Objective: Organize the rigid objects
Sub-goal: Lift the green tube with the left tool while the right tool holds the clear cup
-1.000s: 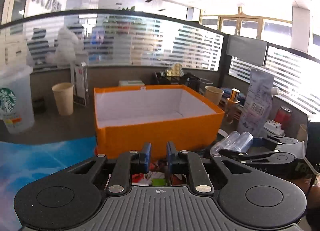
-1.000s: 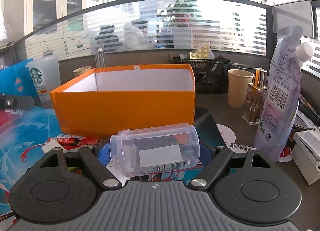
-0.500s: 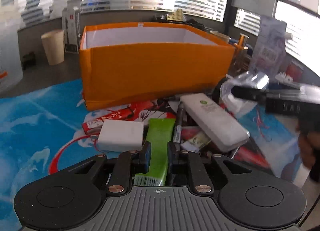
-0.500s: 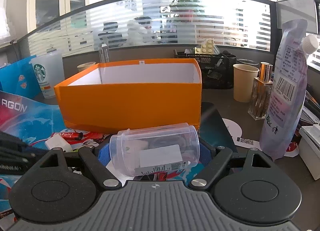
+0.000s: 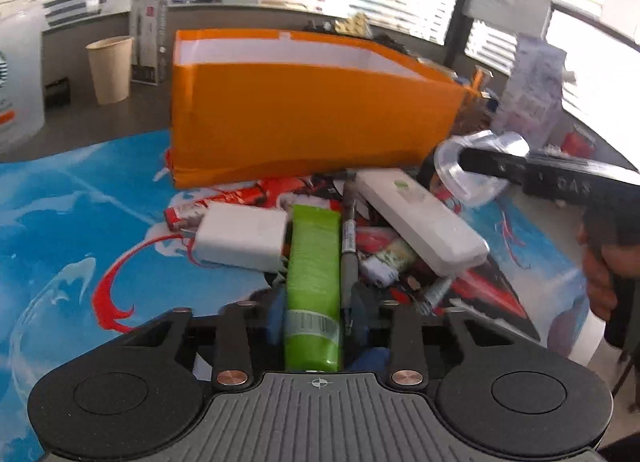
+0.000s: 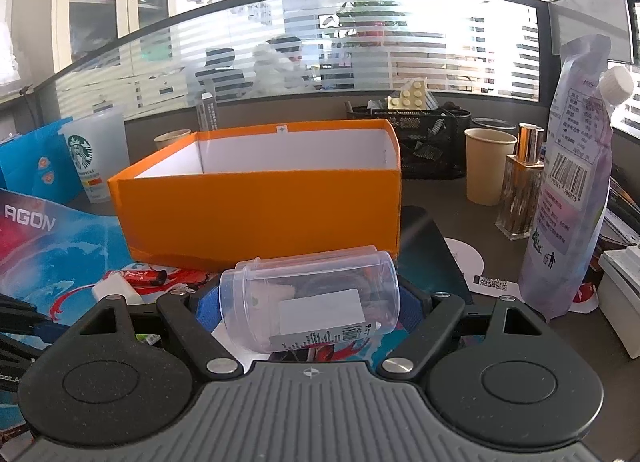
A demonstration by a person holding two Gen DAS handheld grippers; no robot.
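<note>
A clear plastic jar lies crosswise in the right gripper, its lidded end toward the left, clamped between the jaws just before the orange box. The left gripper has its jaws around a green tube, whose long axis runs away toward the box, amid clutter on the blue mat.

Bright daylight, heavy fisheye bending

Windows blow out white in the left wrist view, which is smeared with motion blur; the right wrist view is sharp, its striped glass partition curving, corners vignetted black.
</note>
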